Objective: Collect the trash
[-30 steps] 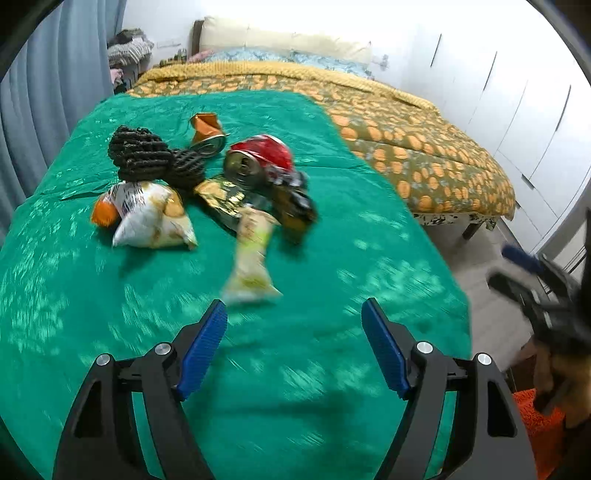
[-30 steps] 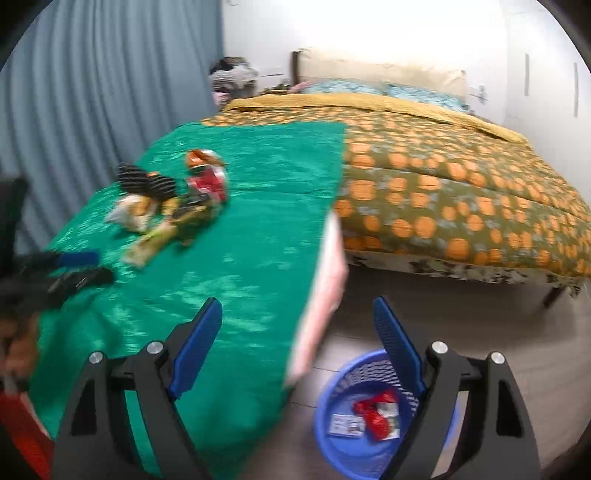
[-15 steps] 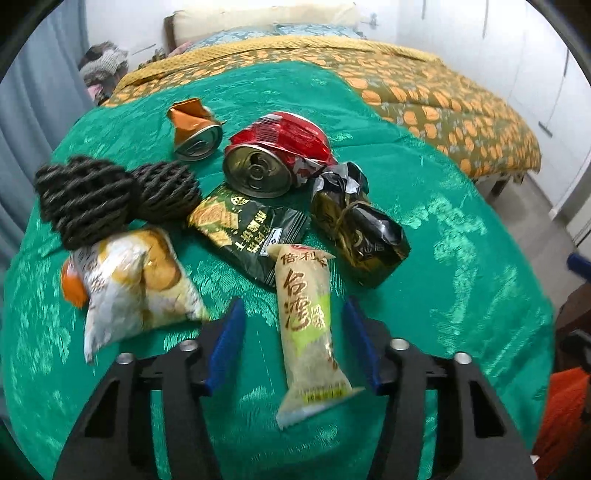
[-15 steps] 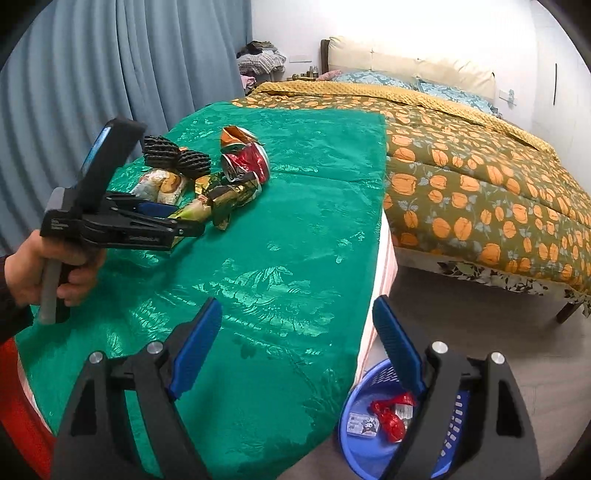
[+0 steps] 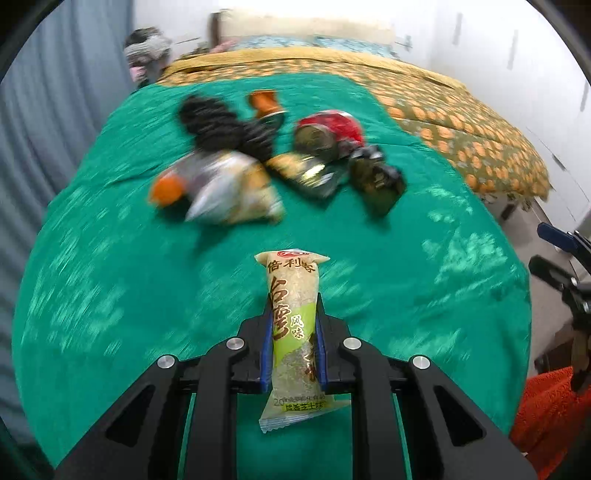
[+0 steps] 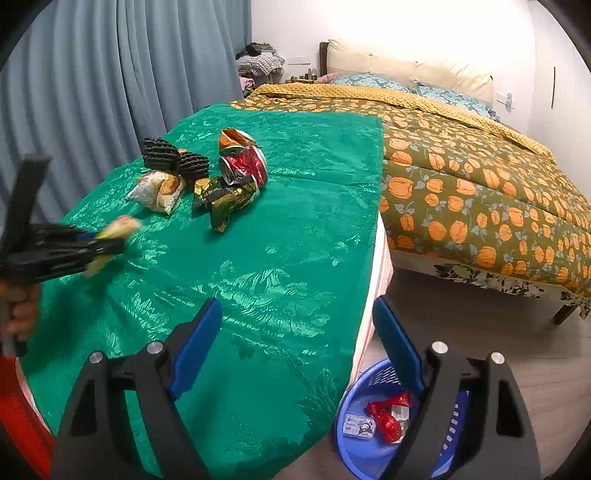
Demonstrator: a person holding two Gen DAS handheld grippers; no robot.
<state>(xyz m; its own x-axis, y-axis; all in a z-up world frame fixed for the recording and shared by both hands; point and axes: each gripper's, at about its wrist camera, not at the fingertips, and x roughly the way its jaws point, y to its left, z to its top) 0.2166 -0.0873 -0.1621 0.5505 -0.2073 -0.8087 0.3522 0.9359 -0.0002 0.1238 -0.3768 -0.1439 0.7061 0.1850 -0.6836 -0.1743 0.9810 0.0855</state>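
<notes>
Now the left gripper (image 5: 292, 325) has just closed, clamping one snack wrapper (image 5: 293, 332) between its fingers. Beyond them lie two crushed cans (image 5: 328, 131). The right gripper (image 6: 297, 349) gapes empty.

Bed (image 6: 461, 166), grey-blue curtain (image 6: 92, 92), white walls (image 6: 295, 26)

Right gripper (image 6: 295, 343) stands with its jaws wide apart and nothing between them, over the near edge of the green-covered bench (image 6: 280, 258). At the left edge, the left gripper (image 6: 110, 240), blurred, is clamped on a yellow snack wrapper (image 6: 118, 229). A blue basket (image 6: 354, 443) on the floor below the bench corner holds red wrappers (image 6: 386, 415).
</notes>
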